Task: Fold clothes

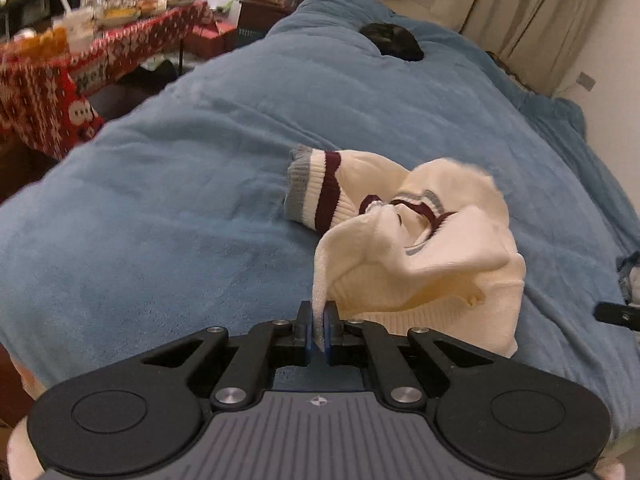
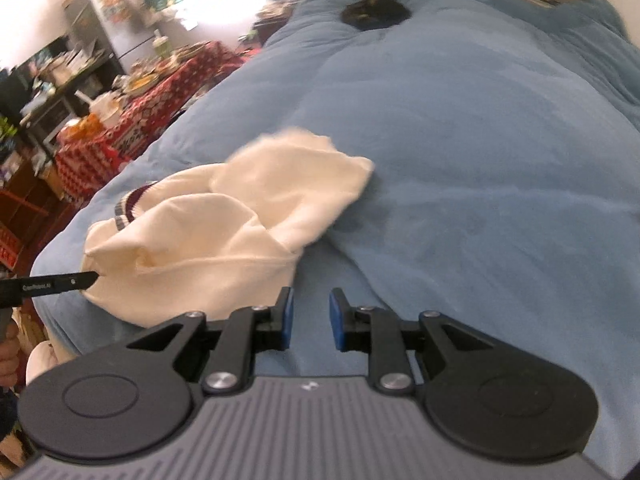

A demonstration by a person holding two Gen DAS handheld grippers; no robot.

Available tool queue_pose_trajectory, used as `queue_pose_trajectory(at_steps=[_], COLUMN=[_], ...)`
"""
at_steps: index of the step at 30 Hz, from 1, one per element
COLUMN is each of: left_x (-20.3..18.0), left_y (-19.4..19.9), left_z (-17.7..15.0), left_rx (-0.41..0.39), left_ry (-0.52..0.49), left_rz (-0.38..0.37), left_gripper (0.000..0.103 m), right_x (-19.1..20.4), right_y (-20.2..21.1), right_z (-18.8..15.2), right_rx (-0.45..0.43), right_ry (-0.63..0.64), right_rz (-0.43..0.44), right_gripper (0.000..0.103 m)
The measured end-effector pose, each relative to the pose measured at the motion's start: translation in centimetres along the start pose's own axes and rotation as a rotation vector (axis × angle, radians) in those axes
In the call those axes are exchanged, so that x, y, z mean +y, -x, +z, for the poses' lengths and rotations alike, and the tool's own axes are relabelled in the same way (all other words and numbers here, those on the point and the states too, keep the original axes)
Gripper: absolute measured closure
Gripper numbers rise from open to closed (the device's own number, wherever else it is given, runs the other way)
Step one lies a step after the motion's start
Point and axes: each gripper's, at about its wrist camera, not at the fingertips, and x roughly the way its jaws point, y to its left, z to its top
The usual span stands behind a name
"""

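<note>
A cream knit sweater [image 1: 420, 248] with grey and maroon stripes at its cuff and collar lies crumpled on the blue bedspread [image 1: 180, 208]. My left gripper [image 1: 319, 320] is shut on a fold of the sweater's edge, which runs up between its blue pads. In the right wrist view the same sweater [image 2: 224, 224] lies bunched to the left. My right gripper [image 2: 311, 316] stands open over bare bedspread [image 2: 480, 184], just right of the sweater's hem, with nothing between its fingers. The left gripper's tip [image 2: 86, 279] touches the sweater at the far left.
A black object [image 1: 394, 40] lies on the bed's far end. A table with a red patterned cloth [image 1: 60, 80] full of dishes stands to the left. Beige curtains [image 1: 552, 20] hang at the right. A person's hand [image 2: 8, 350] shows at the left edge.
</note>
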Motion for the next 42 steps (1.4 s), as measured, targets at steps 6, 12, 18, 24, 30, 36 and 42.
queue_pose_trajectory(at_steps=[6,12,18,24,30,36,42], left_x=[-0.2,-0.1,-2.1,-4.5,-6.4,-8.0,-9.0], left_y=[-0.2,0.7,2.2,2.6,2.8,3.7,4.3], left_z=[-0.2,-0.3,-0.3,0.1,-0.2,-0.8,-1.3], left_rx=[0.019,0.027,0.01,0.043,0.053,0.033,0.037], left_ry=[-0.033,-0.038,-0.082,-0.113,-0.141,-0.157,-0.169], left_rz=[-0.024,-0.045,-0.033,0.014,0.057,0.049,0.012], left_gripper=[0.095,0.072,0.043,0.032,0.037,0.04,0.037], right_x=[1.5,1.8,1.8,1.6,0.7,-0.3,-0.6], right_y=[-1.6,-3.3,-3.8,-2.9,-0.9,1.6,4.0], right_z=[2.0,3.0,2.9,2.3,1.5,0.1,-1.6], right_rx=[0.021,0.034,0.025,0.002,-0.041,-0.096,-0.137], right_ry=[0.04,0.05,0.064,0.081,0.096,0.085,0.143], right_rz=[0.024,0.033,0.039,0.028,-0.001,-0.005,-0.044], right_gripper=[0.081,0.08,0.08,0.071,0.052,0.023,0.009])
